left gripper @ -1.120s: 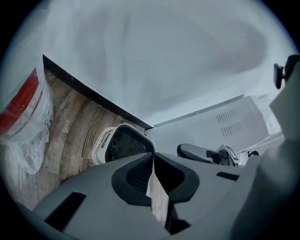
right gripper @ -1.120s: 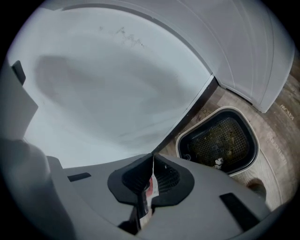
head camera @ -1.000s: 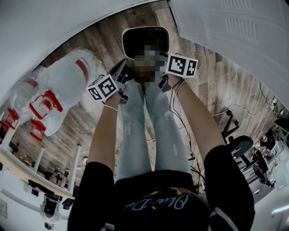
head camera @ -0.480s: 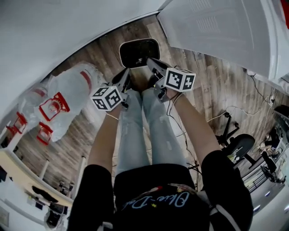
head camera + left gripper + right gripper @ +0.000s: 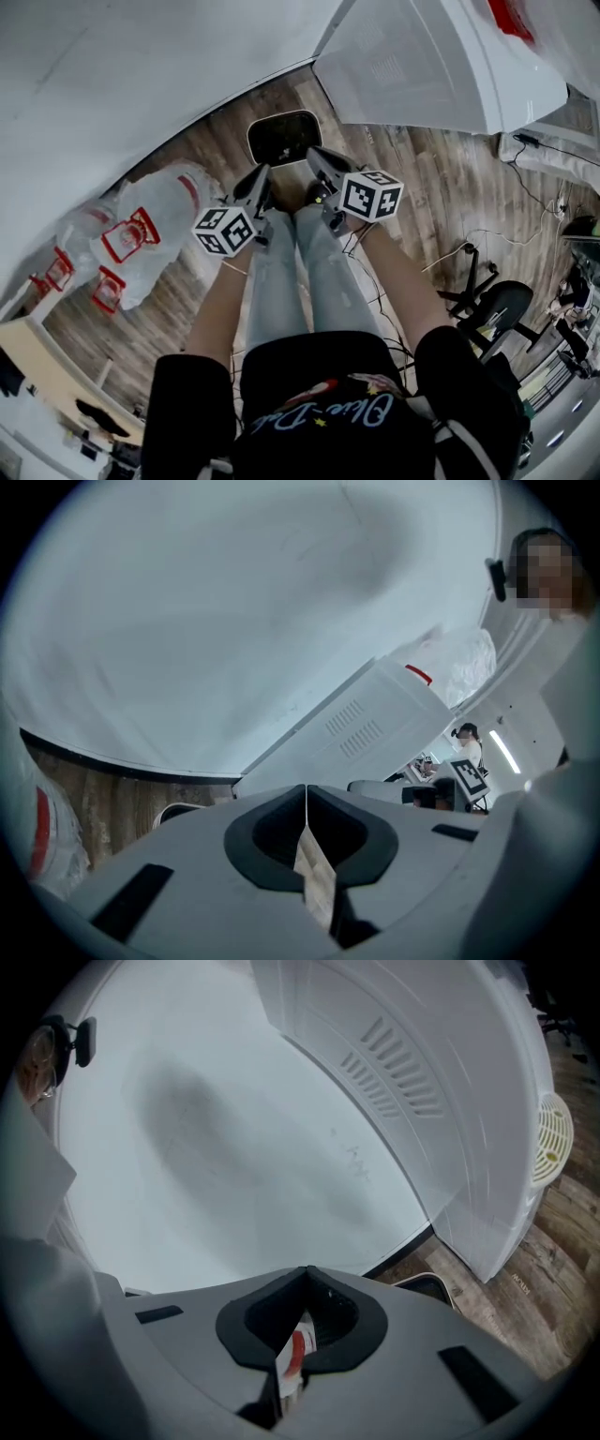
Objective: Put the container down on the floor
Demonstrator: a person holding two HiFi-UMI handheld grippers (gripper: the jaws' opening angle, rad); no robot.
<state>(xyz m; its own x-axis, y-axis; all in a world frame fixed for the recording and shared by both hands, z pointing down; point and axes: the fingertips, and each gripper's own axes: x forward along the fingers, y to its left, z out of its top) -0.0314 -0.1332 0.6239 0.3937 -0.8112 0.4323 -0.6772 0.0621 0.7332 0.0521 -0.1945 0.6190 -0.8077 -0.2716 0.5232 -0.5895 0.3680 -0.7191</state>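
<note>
In the head view, the container (image 5: 284, 137) is seen lying on the wood floor (image 5: 441, 187), close to the white wall (image 5: 141, 75). The left gripper (image 5: 263, 175) and the right gripper (image 5: 313, 154) are held at the container's near edge, apart from it. A white cabinet (image 5: 422, 66) is seen to the container's right, and plastic bags (image 5: 141, 239) with red print to its left.

In the left gripper view, the jaws are seen pressed together with nothing gripped. The container's pale rim is glimpsed low beside them, on the floor below the wall.

In the right gripper view, the jaws are likewise closed and empty. The container is seen low to their right, with the slotted cabinet beyond it.
</note>
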